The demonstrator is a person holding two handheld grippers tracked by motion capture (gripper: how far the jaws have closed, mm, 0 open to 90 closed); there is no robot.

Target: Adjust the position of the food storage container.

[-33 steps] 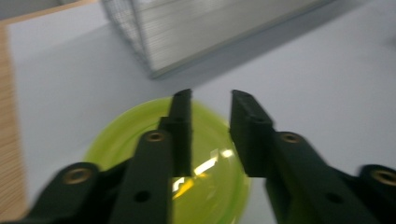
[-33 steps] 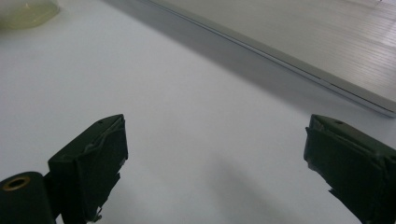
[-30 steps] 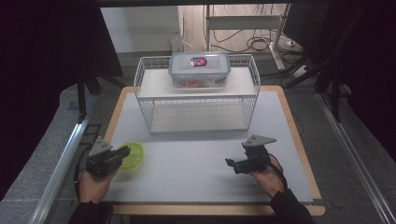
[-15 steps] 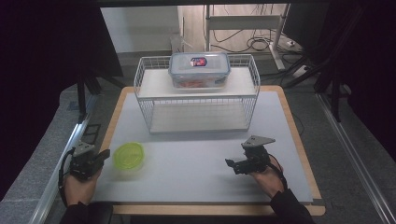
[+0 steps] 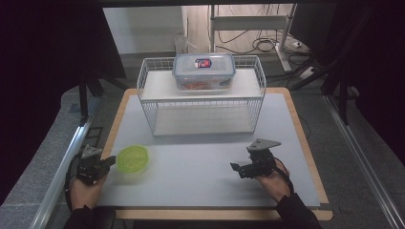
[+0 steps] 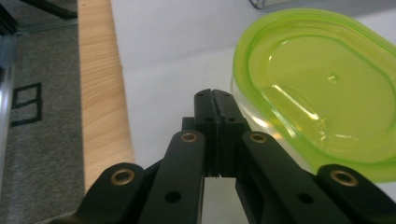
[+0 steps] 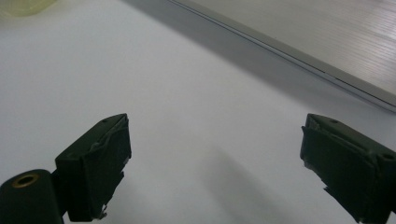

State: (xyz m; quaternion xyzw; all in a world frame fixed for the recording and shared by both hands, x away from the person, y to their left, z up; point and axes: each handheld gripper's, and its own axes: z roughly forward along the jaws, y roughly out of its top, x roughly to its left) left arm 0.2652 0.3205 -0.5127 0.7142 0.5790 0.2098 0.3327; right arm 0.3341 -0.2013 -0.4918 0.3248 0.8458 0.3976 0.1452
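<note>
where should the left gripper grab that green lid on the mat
Probably the green lid by its raised rim at the near-left edge, beside the left gripper, coming in low from that side. It lies flat and too wide to span; the shut jaws must open first.

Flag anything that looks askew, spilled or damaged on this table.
Nothing stands out. The green lid lies flat on the mat, apart from the shut left claw. The clear container sits squarely on the wire rack, lid closed.
</note>
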